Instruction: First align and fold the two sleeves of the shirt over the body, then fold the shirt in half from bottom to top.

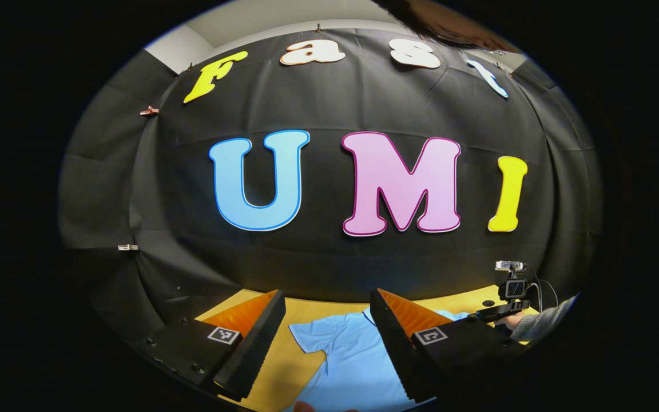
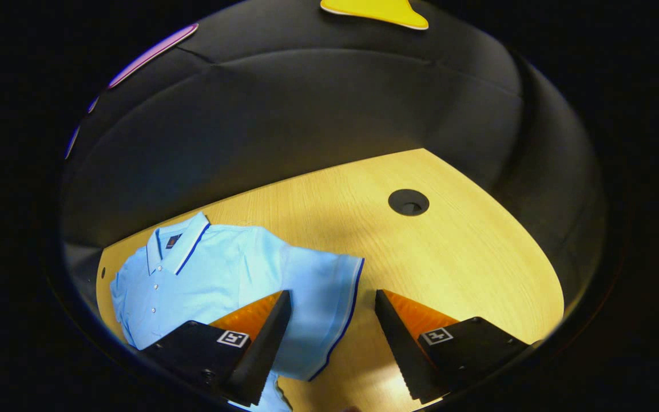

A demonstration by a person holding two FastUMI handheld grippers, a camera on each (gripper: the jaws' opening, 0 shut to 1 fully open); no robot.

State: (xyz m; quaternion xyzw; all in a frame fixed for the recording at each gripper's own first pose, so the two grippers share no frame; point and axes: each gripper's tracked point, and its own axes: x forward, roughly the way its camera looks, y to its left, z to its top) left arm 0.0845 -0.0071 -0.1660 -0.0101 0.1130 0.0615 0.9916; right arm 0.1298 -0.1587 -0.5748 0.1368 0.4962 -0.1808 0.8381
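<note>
Both tongs spread, empty, above the shirt

Right gripper (image 2: 329, 320) hangs over the near sleeve (image 2: 324, 297); left gripper (image 1: 326, 326) is wide too. Shirt (image 2: 215, 269) lies flat on the table (image 2: 449, 257). Best pinch the sleeve's trimmed hem, then carry it squarely inward.

I'm working in a recording booth — black cloth wall (image 1: 329, 269) draped behind a wooden desk (image 2: 449, 252) with a cable hole (image 2: 408, 202) — lab-like.

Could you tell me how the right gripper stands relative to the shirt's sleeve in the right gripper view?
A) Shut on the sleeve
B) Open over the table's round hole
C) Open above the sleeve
C: the right gripper has its jaws spread wide above the spread-out sleeve of the shirt.
</note>
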